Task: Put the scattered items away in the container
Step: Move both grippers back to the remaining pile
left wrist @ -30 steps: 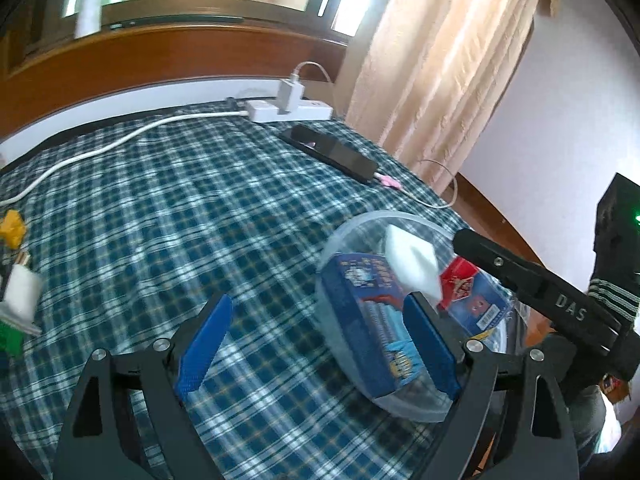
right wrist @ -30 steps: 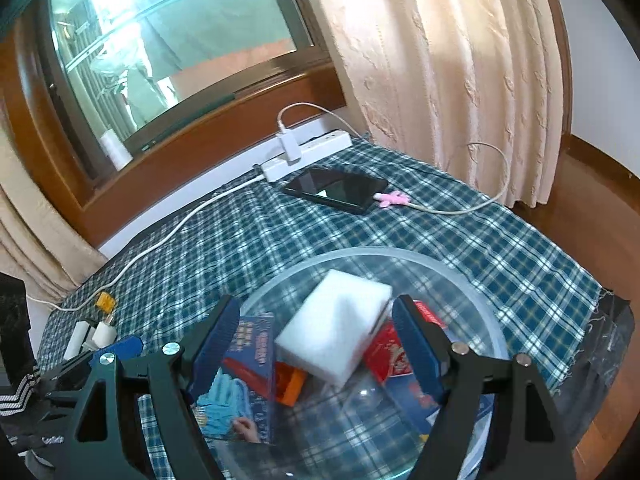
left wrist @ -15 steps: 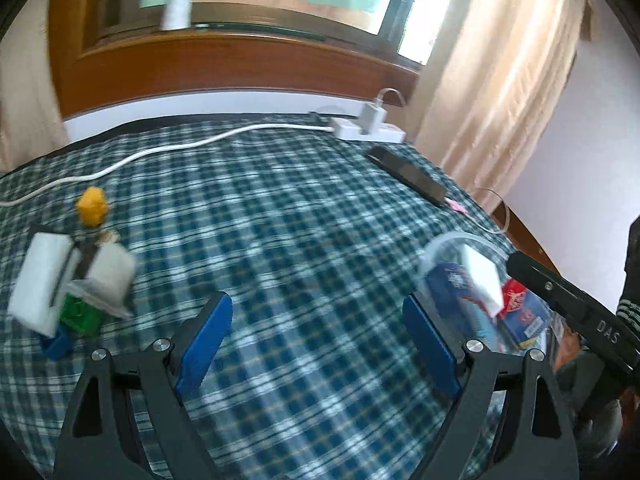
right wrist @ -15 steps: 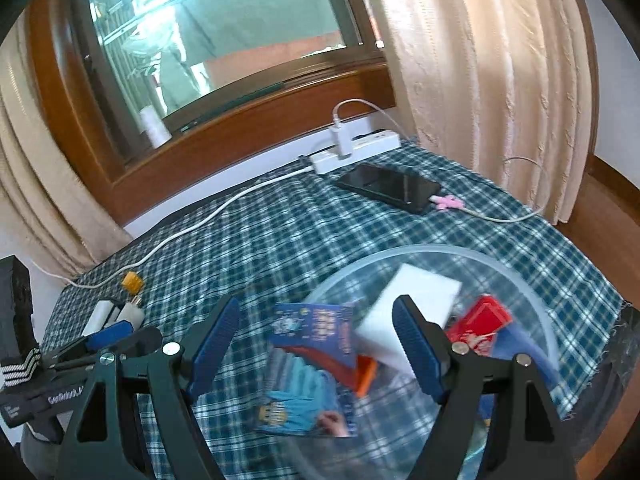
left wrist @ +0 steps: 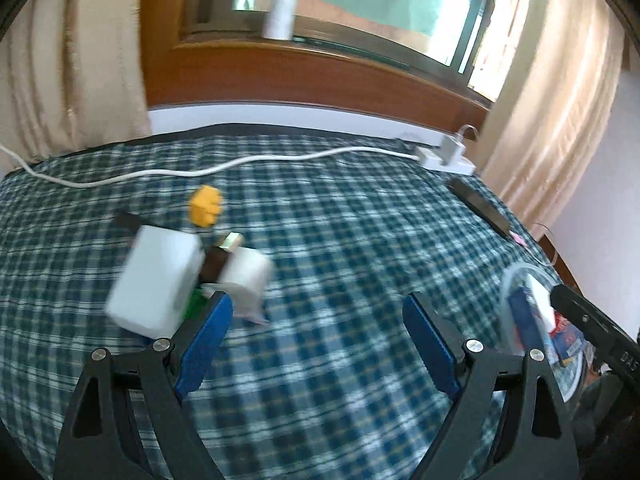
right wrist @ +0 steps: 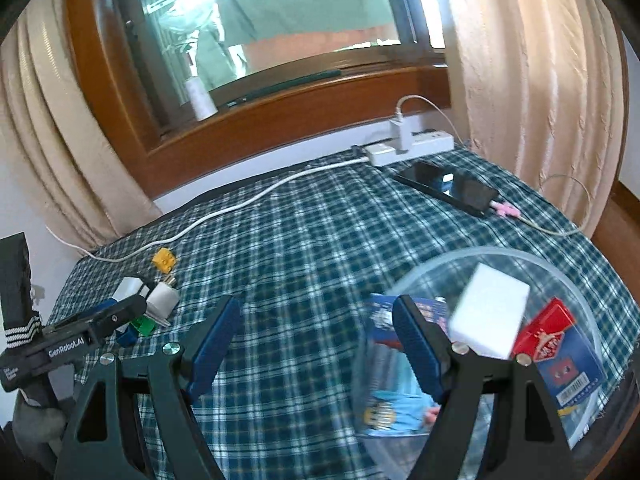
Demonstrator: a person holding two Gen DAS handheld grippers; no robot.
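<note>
Left wrist view shows the left tongs [left wrist: 316, 340], blue pads apart and empty, nearing the white blocks [left wrist: 156, 280] on the checked table; next, clamping one for the clear plastic bowl [right wrist: 576, 280].

One clear bowl [right wrist: 580, 276] holding three items: one white sponge block [right wrist: 490, 316], one red card box [right wrist: 554, 344], one blue booklet [right wrist: 394, 400]. Loose on plaid cloth [right wrist: 304, 240]: one yellow brick [left wrist: 205, 206], two white plugs [left wrist: 158, 280], one green piece [right wrist: 143, 325]. One phone [right wrist: 448, 186], one power strip [right wrist: 412, 146].
</note>
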